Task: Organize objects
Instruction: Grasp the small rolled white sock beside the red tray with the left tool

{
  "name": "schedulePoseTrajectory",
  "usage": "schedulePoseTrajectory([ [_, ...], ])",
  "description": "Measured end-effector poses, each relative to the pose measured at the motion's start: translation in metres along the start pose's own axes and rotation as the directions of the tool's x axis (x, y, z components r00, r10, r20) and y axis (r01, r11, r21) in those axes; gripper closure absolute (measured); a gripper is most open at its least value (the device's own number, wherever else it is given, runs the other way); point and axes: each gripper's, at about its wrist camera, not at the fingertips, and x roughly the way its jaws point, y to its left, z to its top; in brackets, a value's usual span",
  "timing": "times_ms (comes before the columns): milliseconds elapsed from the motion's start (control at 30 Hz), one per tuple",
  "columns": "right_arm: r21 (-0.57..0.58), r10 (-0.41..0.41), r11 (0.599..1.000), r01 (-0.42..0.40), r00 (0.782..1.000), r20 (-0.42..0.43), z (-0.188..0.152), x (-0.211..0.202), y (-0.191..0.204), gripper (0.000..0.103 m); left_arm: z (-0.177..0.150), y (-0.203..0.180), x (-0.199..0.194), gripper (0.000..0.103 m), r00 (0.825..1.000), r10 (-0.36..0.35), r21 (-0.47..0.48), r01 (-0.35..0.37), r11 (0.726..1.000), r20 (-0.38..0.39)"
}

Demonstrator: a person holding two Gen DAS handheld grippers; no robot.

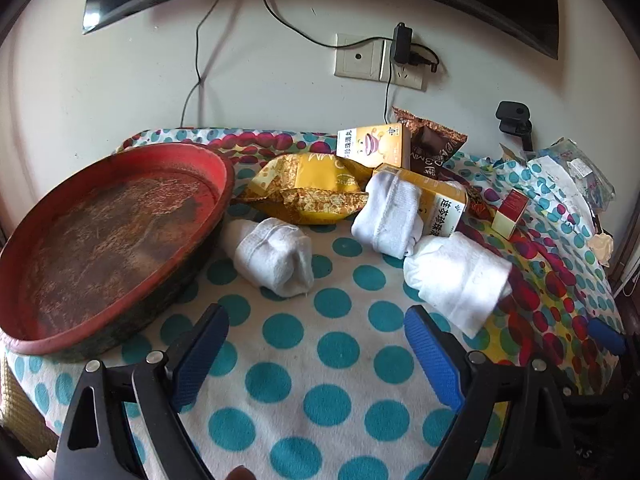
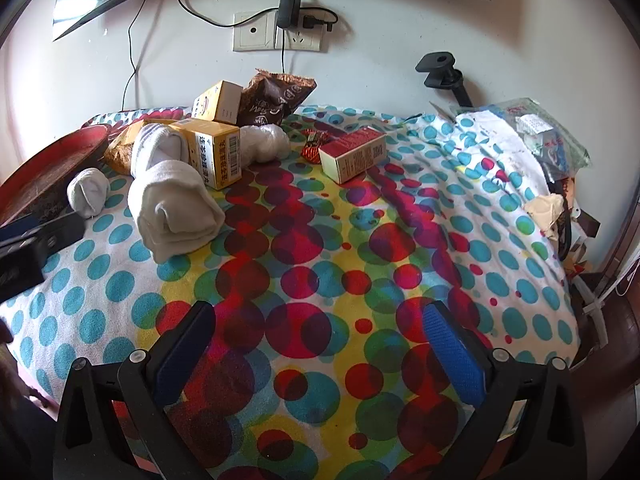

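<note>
My left gripper is held with its jaws spread wide and nothing between them, low over the dotted cloth. My right gripper is likewise spread and holding nothing, over the red-and-yellow part of the same cloth.

Open room: the cloth ahead of both grippers is bare up to the rolled socks. The red tray sits at the left edge, its near rim overhanging the cloth's border; its floor holds no objects.

Items to sort lie toward the wall: a small sock roll just beside the tray, a second sock roll leaning on a yellow box, a third sock roll nearest my left gripper's right finger. Behind these, a yellow snack bag, another yellow box and a brown packet. A red-and-cream box lies apart to the right.

Hidden or unclear: a white bundle behind the yellow box is possibly a fourth sock. The clutter at the right edge is cut off and I cannot identify it.
</note>
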Motion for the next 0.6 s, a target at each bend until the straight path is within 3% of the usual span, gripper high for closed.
schedulePoseTrajectory([
  [133,0.006,0.015,1.000,-0.015,1.000,0.010,-0.001,0.000,-0.005,0.000,0.018,0.015,0.017,0.011,0.999,0.039,-0.079,-0.039,0.996,-0.004],
  [367,0.050,0.050,0.997,-0.050,0.999,0.013,-0.003,0.005,-0.017,0.000,0.034,0.006,0.046,0.012,0.991,0.111,-0.017,-0.113,0.993,-0.074],
  [433,0.057,0.057,0.997,-0.058,0.998,0.011,-0.003,0.005,-0.019,0.000,0.038,0.004,0.050,0.018,0.990,0.111,-0.016,-0.113,0.993,-0.085],
  [500,0.065,0.066,0.996,-0.066,0.998,0.015,-0.002,0.004,-0.020,0.000,0.040,0.004,0.056,0.035,0.980,0.166,-0.017,-0.168,0.986,-0.108],
  [600,0.074,0.070,0.995,-0.071,0.997,0.018,-0.001,0.004,-0.022,0.000,0.040,0.007,0.058,0.058,0.975,0.188,-0.036,-0.193,0.980,-0.121],
])
